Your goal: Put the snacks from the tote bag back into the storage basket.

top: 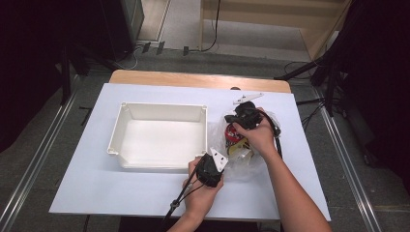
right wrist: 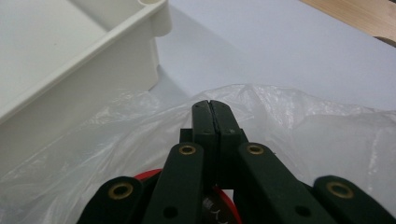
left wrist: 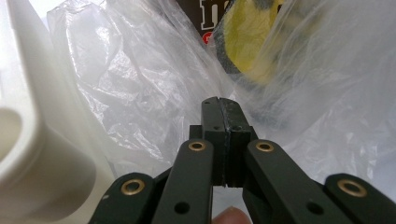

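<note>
Lying between both grippers: plastic bag [top: 251, 145]

Table [top: 145, 193] fills centre of high view. Tray [top: 157, 112] sits on it, left of centre. Plastic bag [top: 251, 164] lies just right of tray, packets [top: 235, 137] inside it. Left gripper [top: 212, 166] at bag's lower-left edge, beside tray's lower-right corner. Right gripper [top: 244, 116] on bag's upper part.

Overhead light falls evenly on the white bench [top: 145, 188]; the surroundings stay dark. The plastic bag [left wrist: 140, 84] shows glare spots. In the left gripper view, the background packet [left wrist: 247, 37] is blurred.
</note>
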{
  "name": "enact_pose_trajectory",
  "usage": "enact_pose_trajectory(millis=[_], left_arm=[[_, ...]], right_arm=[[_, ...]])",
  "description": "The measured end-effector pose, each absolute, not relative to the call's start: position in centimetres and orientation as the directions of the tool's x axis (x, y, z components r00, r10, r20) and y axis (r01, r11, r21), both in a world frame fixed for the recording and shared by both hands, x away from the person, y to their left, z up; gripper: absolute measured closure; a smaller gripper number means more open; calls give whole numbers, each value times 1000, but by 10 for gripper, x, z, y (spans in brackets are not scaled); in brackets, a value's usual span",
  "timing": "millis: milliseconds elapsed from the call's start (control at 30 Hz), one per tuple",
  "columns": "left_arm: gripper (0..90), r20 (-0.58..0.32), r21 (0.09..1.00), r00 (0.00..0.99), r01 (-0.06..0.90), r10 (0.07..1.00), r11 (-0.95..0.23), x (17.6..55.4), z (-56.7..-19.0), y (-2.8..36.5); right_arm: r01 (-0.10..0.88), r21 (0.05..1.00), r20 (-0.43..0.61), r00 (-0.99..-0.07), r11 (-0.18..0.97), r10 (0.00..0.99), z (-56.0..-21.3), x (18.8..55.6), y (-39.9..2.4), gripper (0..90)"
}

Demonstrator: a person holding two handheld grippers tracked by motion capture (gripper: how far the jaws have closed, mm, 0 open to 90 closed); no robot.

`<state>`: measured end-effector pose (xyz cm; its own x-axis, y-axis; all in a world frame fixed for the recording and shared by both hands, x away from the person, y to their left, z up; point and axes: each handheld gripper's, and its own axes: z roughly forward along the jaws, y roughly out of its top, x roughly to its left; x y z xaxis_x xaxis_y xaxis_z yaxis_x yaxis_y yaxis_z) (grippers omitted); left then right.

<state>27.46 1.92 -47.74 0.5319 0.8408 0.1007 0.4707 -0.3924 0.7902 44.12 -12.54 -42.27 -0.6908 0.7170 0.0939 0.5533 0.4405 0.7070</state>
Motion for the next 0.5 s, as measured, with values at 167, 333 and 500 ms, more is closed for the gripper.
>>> enact_pose_trajectory(millis=[167,333,500], left_arm=[[900,91,793,530,474,843,-383,273,-477,21],[900,64,811,528,466,847,-352,271,-475,25],[735,8,872,506,419,862,-254,264,-462,27]], right_arm=[[566,698,92,-678,438,730,-428,448,-129,900],[574,704,111,-671,419,733,-429,451,-135,900],[549,727,114,-690,414,715,-427,448,-135,900]])
